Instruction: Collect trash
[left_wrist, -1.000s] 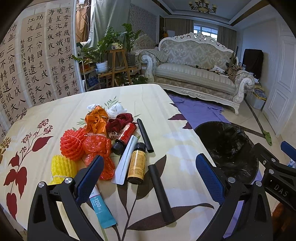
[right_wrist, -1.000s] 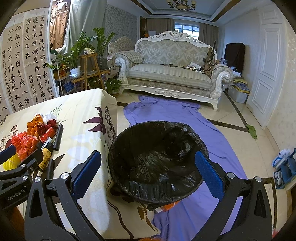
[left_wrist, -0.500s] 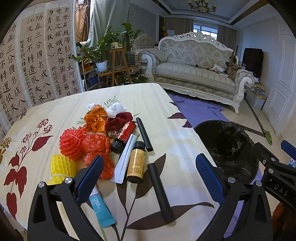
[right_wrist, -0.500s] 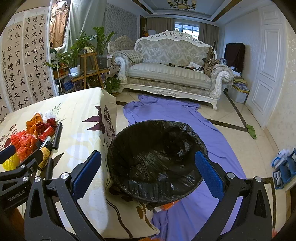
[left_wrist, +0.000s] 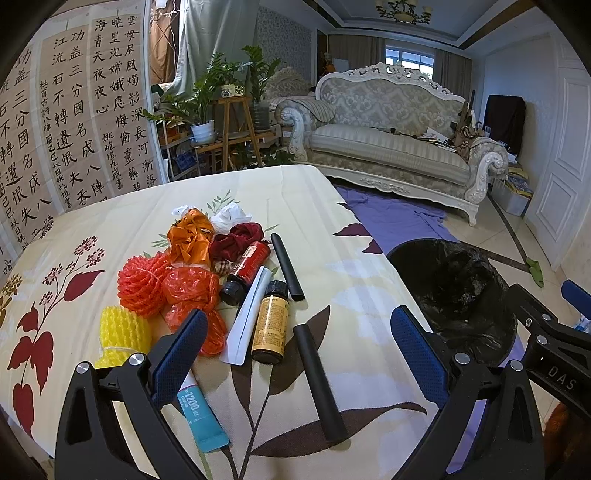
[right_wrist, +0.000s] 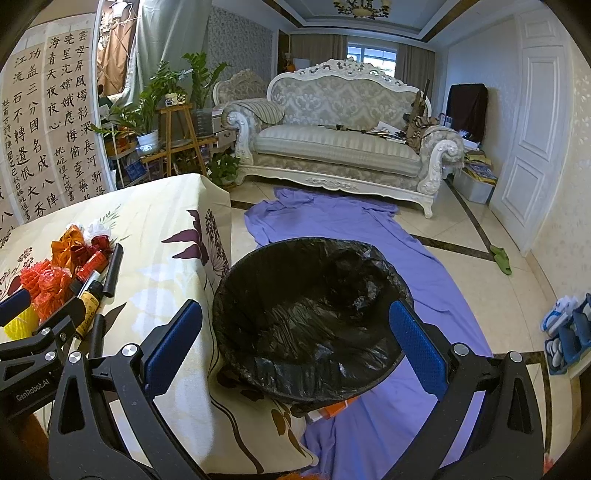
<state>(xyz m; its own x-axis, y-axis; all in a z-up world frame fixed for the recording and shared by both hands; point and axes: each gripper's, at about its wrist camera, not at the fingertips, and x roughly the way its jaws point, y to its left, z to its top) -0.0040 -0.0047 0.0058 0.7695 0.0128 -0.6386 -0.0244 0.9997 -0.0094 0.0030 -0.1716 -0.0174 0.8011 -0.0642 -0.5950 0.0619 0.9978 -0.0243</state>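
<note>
A heap of trash lies on the floral tablecloth: red foam nets, a yellow foam net, orange wrapper, a red bottle, an amber bottle, a white sachet, two black tubes, a teal tube. My left gripper is open and empty, just short of the heap. My right gripper is open and empty above the black-lined trash bin, which also shows in the left wrist view.
The bin stands on a purple cloth on the floor right of the table's edge. A white sofa and a plant stand are at the back. A calligraphy screen stands left.
Both grippers have barely moved; the left one has shifted slightly, so the trash sits a touch lower in its view. Both jaws stay open.
</note>
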